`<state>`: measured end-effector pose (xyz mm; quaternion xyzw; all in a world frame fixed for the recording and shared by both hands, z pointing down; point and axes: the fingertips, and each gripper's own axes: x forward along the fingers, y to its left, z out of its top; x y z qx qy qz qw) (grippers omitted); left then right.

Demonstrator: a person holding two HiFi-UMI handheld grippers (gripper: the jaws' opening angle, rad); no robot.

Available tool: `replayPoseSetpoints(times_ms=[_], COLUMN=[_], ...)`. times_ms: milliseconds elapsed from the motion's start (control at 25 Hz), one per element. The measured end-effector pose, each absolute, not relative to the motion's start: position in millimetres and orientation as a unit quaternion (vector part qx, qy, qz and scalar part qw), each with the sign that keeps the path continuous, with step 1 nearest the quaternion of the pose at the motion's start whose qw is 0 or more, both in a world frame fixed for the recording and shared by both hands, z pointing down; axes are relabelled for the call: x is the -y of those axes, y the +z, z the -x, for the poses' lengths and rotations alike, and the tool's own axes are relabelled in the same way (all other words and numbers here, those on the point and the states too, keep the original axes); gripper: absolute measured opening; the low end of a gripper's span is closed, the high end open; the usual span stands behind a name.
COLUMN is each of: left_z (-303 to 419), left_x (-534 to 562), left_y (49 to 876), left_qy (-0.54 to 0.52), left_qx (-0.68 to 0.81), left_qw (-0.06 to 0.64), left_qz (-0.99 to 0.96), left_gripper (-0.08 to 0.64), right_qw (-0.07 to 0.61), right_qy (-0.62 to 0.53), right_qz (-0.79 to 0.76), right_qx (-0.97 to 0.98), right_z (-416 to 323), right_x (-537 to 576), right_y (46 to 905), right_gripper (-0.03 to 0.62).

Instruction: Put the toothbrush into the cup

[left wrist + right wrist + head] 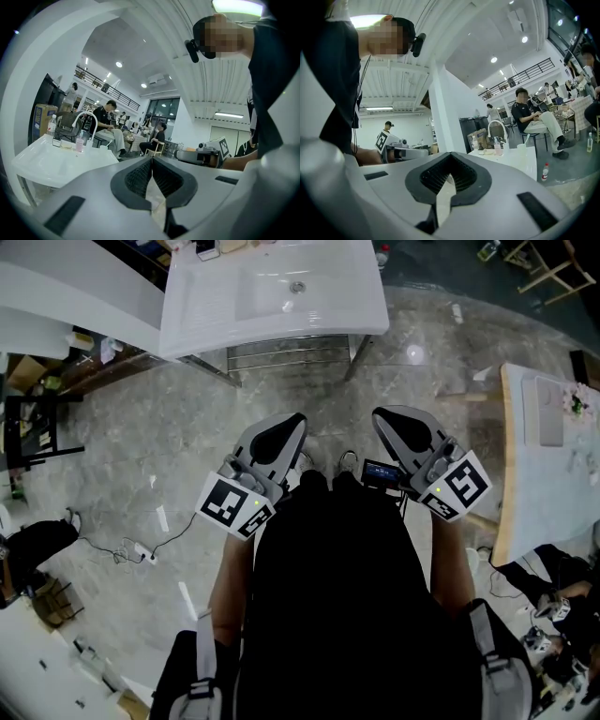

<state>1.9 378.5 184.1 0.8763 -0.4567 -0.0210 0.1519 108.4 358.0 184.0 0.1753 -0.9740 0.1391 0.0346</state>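
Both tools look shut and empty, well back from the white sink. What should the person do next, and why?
Probably step toward the sink and bring both grippers over it. The left gripper and right gripper have shut, empty jaws and are held well short of its front rim, so nothing on it is within reach yet.
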Motion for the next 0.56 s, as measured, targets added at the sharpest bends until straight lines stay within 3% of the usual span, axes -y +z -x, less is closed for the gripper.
replayPoseSetpoints(times_ms=[560], left_z=[7], left_x=[-365], left_y=[191], left_qy=[-0.012], left_qx=[0.454], left_qw=[0.157], left_qz=[-0.877], left_gripper=[0.012], right_qw=[0.038], right_qy=[0.149], right_qz=[-0.177], right_qx=[0.972], right_z=[-95], right_x=[-347], right_y=[191], right_gripper=[0.014])
